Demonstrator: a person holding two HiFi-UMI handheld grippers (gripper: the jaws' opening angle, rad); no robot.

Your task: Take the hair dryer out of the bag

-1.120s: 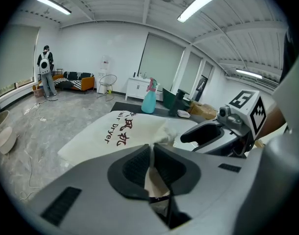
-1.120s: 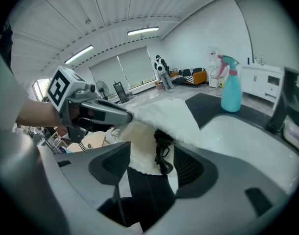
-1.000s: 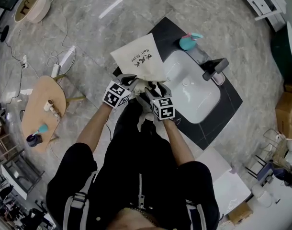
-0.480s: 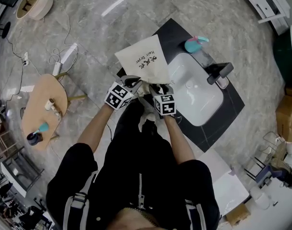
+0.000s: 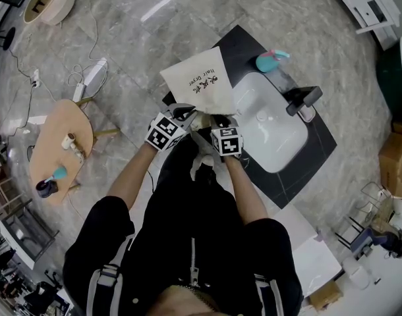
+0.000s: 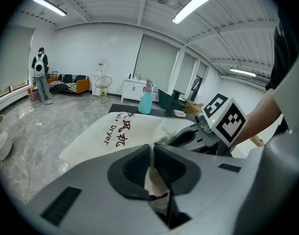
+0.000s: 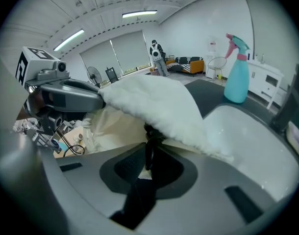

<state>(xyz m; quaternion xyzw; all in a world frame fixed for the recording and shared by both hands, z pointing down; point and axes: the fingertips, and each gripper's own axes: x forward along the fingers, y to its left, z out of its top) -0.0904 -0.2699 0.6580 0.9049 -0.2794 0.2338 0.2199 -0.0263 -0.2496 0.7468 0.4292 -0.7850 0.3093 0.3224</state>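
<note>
Fingers (image 6: 135, 168) pinch bag (image 5: 200, 84) — right (just closing)

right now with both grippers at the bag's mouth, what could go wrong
1. The right gripper, whose jaws have just been closing, pinches only a thin dark strand at the mouth of the bag, perhaps a cord: it may slip free.
2. The left gripper clamps just the bag's fabric edge; a hard pull could drag the bag into the sink beside it.

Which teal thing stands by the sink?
The spray bottle with the pink trigger; the smaller teal thing sits on the wooden table at the left.
</note>
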